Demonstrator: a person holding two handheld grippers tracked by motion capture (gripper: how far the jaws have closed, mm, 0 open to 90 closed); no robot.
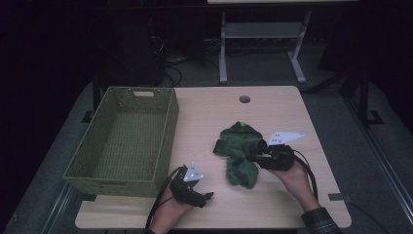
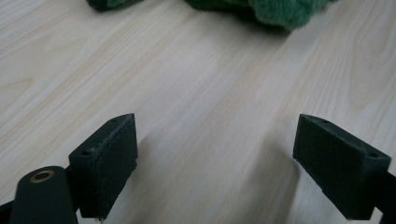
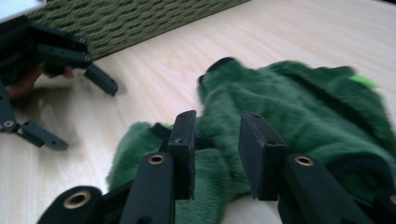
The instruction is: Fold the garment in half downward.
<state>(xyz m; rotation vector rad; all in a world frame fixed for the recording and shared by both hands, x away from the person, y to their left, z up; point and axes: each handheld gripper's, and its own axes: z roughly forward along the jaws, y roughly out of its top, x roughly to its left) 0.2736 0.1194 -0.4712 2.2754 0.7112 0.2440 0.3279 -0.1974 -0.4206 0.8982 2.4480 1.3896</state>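
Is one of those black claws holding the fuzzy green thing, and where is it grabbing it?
No. The right gripper hangs just over the green fleece garment with its jaws parted and nothing pinched. The left gripper is wide open over bare table.

Wooden table (image 1: 292, 195), green basket (image 1: 122, 141), green garment (image 1: 238, 146)

Basket (image 1: 124, 139) on left part of surface (image 1: 272, 109); plush garment (image 1: 238, 148) lies right of it, near centre. Left gripper (image 1: 207, 197) before basket's near right corner, apart from garment. Right gripper (image 1: 256, 152) at garment's right edge
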